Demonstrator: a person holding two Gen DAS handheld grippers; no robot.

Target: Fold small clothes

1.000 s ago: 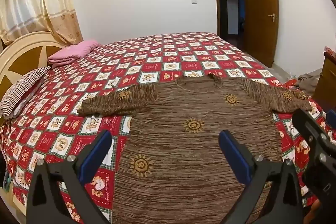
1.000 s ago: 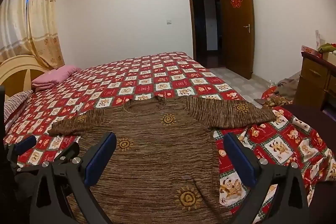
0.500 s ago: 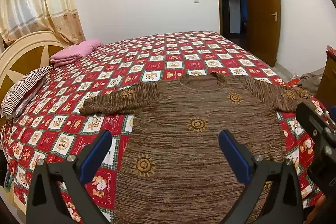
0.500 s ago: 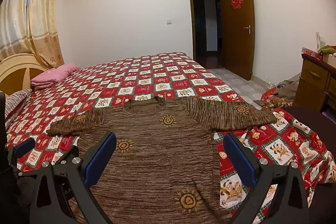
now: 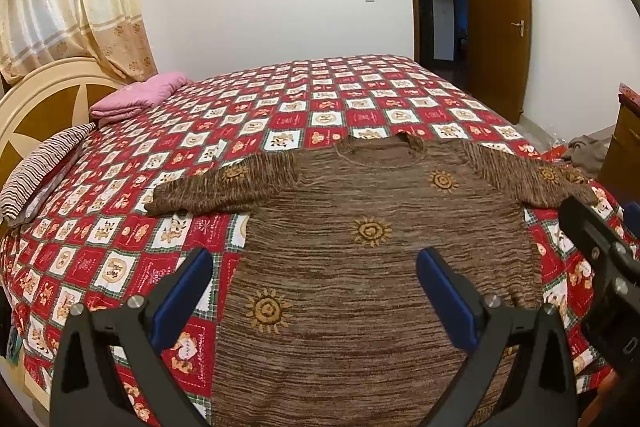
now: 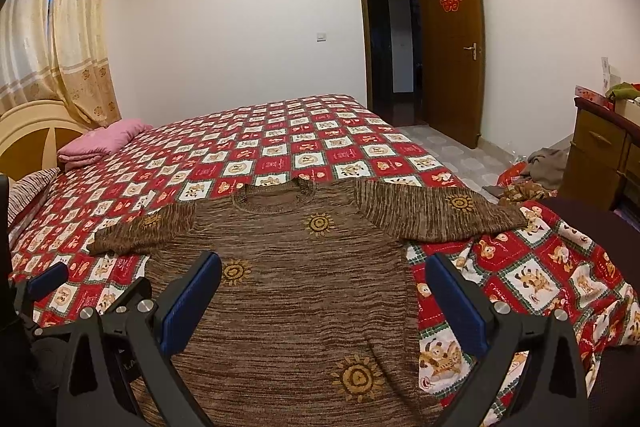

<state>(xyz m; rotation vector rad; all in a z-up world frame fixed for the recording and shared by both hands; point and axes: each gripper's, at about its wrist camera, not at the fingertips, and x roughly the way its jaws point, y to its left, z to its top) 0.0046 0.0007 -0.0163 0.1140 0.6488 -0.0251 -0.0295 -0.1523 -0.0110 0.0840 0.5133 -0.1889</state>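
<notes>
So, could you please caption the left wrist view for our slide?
Open left gripper above a brown sweater spread flat on a checked bedspread.

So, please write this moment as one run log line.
stage: before first fold | sweater: flat on bed, sleeves out | left gripper: open | right gripper: open

I log: sweater brown-streaked, gold suns | bedspread red-white check, bears | folded blanket pink | finger pads blue

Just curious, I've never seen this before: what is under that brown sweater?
The brown sweater lies flat on a red and white checked bedspread, which shows all around it. Whatever sits directly beneath the knit is covered, so nothing more can be told.
</notes>
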